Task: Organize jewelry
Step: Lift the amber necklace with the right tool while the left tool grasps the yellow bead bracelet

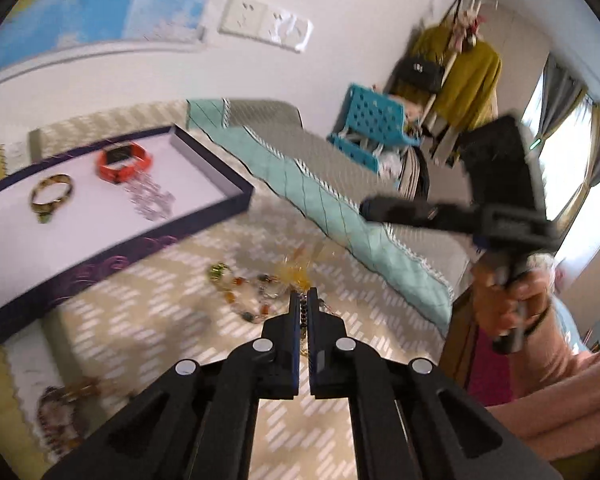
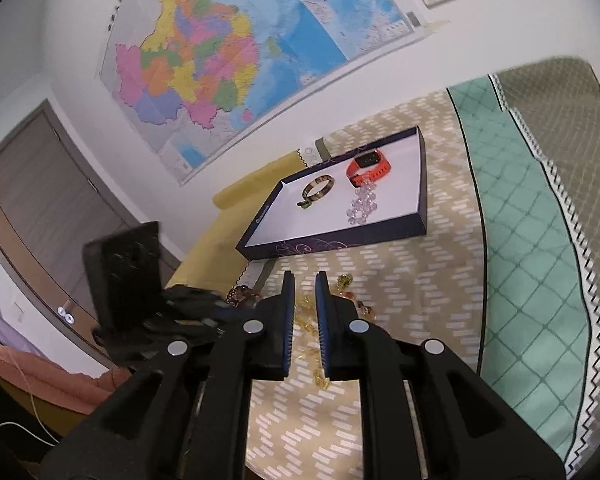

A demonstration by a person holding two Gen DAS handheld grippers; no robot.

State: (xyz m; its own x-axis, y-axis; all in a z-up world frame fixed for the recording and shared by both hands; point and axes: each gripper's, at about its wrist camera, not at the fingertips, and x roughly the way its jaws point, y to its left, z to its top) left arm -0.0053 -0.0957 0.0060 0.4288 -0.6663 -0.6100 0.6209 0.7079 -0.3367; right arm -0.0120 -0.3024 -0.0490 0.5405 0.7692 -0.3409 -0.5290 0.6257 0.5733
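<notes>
Two grippers — left gripper [image 1: 304,300] pinching a dark beaded strand [image 1: 303,316], right gripper [image 2: 305,284] nearly closed, gripping nothing.

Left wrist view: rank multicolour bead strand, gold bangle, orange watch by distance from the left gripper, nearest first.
1. Multicolour bead strand: on the cloth, just left of the left gripper.
2. Gold bangle: tray's left part.
3. Orange watch: behind the bangle, toward the tray's back wall.
</notes>
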